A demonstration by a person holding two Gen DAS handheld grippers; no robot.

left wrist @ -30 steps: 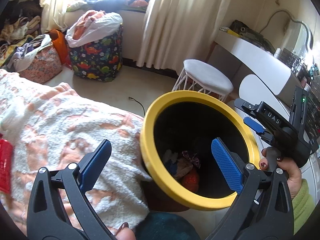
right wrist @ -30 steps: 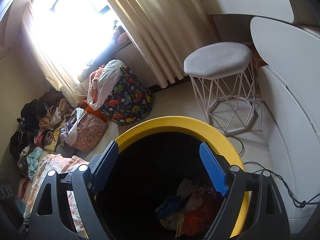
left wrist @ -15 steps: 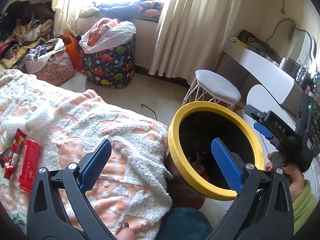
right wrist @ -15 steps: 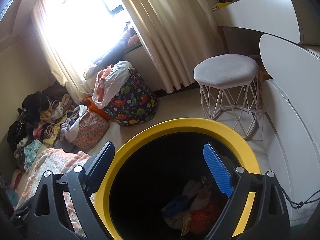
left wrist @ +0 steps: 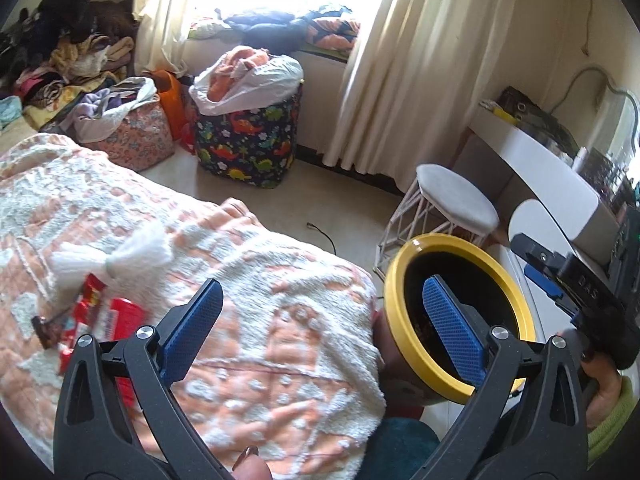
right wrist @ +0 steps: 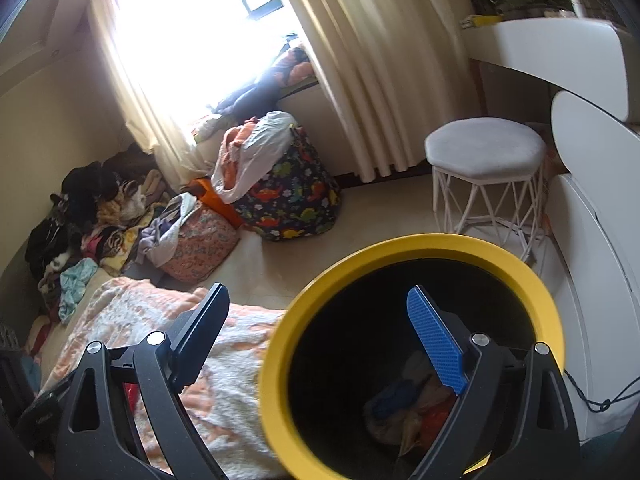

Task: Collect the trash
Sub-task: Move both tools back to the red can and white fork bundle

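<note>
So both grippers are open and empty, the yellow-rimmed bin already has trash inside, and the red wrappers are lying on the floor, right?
Not the floor: the left wrist view shows the red wrappers lying on the peach-and-white blanket. The rest holds.

Daylight floods in through the window (right wrist: pixel 192 40), blown out to pure white in both views; the curtain (right wrist: pixel 360 60) smears with motion blur; the bin's interior (right wrist: pixel 360 360) sits in deep shadow; fisheye bending and dark vignetting crowd the corners.
</note>
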